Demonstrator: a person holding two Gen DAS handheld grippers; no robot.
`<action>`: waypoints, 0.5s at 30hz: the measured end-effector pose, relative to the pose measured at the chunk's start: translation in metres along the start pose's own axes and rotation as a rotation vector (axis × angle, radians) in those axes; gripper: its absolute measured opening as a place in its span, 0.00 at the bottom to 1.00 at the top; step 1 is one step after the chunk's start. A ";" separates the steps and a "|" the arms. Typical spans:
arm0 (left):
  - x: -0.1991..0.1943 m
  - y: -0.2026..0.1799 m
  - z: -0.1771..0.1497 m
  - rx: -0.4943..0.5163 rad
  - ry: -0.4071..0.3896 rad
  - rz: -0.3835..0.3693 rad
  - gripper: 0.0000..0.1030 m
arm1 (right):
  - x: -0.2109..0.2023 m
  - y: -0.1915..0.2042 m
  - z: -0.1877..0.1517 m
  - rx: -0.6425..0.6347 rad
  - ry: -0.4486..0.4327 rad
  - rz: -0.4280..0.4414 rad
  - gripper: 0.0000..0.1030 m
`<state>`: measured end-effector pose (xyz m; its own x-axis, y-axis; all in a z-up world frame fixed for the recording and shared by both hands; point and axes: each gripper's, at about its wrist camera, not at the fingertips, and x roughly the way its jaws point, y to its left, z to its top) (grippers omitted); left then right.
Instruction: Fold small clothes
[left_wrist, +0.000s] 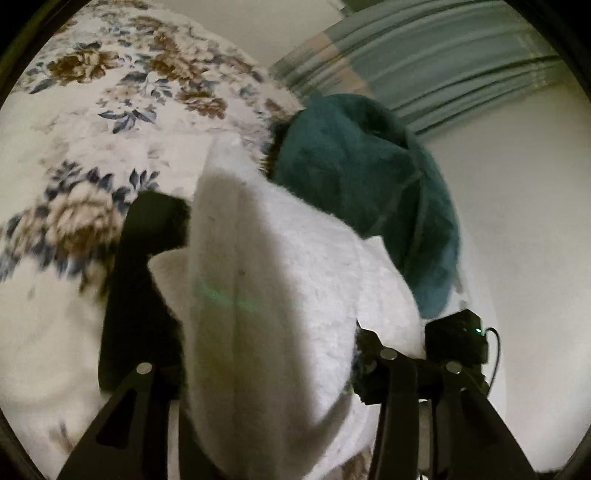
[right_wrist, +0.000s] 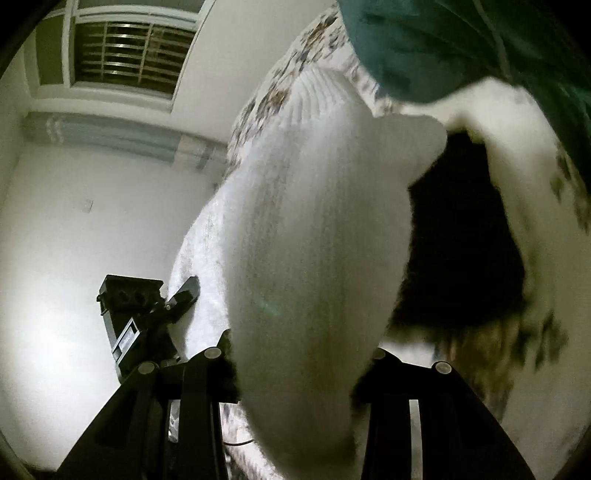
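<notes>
White garment lifted off the floral bed, slung between both grippers. Left gripper pinches one edge, right gripper the other (fingertips buried in cloth on both). Long axis runs gripper to gripper; fabric droops away, toward the bed. Teal garment lies beyond, far right.

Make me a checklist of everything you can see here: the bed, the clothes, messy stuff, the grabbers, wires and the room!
Surface: floral bedspread, motion-blurred.
Job's things: white knit garment lifted, draped between both grippers; teal garment beyond it.
Clutter: dark fabric behind the white knit.
Grippers: left gripper and right gripper both buried in the white knit; jaw state unclear.
Cables: thin black lead on the other gripper.
Surroundings: white wall, barred window, striped curtain.
</notes>
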<state>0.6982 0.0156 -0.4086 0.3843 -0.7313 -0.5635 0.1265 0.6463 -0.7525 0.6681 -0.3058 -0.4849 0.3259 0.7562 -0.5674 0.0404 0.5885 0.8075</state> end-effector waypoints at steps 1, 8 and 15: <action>0.013 0.011 0.007 -0.004 0.014 0.020 0.40 | 0.013 -0.013 0.014 0.017 0.005 -0.011 0.39; 0.098 0.097 0.007 -0.086 0.216 0.117 0.45 | 0.075 -0.102 0.047 0.103 0.072 -0.129 0.42; 0.054 0.063 -0.010 0.061 0.100 0.352 0.67 | 0.061 -0.066 0.033 -0.093 0.013 -0.513 0.87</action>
<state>0.7175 0.0144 -0.4900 0.3234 -0.4773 -0.8171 0.0580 0.8719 -0.4863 0.7161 -0.3077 -0.5675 0.2742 0.3673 -0.8887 0.1070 0.9068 0.4078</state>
